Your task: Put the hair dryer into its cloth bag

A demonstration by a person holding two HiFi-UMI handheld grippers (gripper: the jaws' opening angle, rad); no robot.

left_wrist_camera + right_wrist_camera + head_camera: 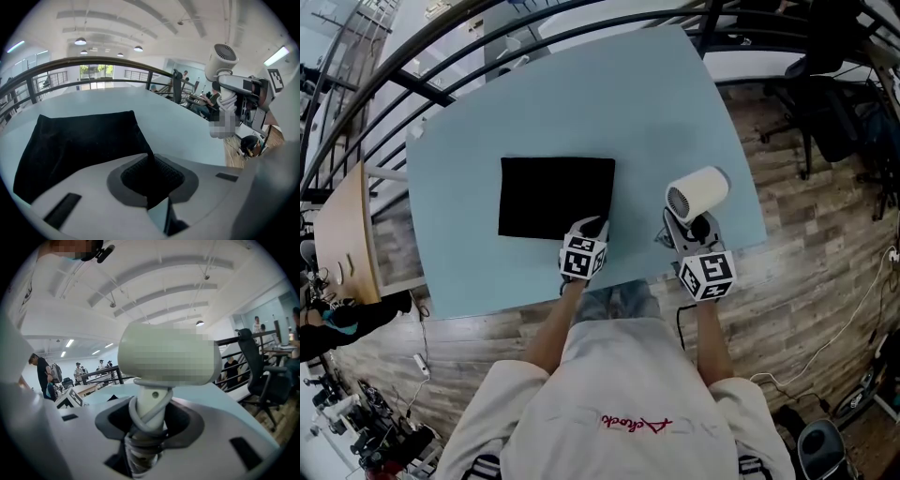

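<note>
A black cloth bag (555, 196) lies flat on the pale blue table (581, 103). My left gripper (592, 228) is shut on the bag's near right corner; in the left gripper view the black cloth (79, 145) runs pinched between the jaws of the left gripper (151, 174). My right gripper (692, 228) is shut on the handle of a cream hair dryer (697, 193), holding it upright above the table's right part. In the right gripper view the hair dryer (168, 359) stands with its cord-wrapped handle (149, 414) between the jaws of the right gripper (146, 425).
The table's near edge (534, 305) runs just behind both grippers. A black railing (412, 84) curves round the table's far side. An office chair (825, 103) stands on the wooden floor to the right. A wooden desk (347, 234) is at the left.
</note>
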